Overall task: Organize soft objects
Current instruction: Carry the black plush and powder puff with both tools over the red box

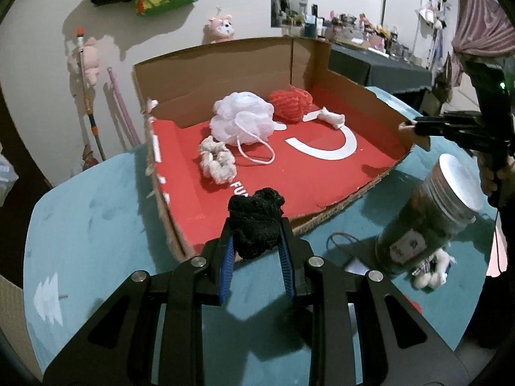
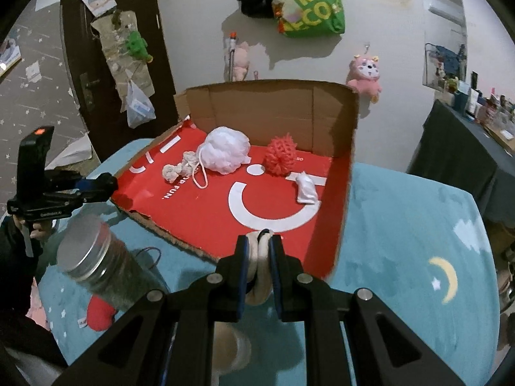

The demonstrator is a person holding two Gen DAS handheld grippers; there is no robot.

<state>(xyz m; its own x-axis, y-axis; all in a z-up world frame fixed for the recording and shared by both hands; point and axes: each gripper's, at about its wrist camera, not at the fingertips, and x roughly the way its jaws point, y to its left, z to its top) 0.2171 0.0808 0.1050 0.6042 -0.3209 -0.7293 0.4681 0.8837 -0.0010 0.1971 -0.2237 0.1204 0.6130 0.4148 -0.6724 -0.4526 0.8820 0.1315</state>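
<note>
both hands loaded, box ahead

our left gripper (image 1: 256,230) is clamped on a black mesh bundle (image 1: 256,225), our right gripper (image 2: 260,246) on a cream soft roll (image 2: 259,267); both hang at the near edge of the cardboard box (image 1: 225,64). we judge this the carry-in step: next, reach over the red floor beside the white pouf (image 1: 243,120) and release.
</note>
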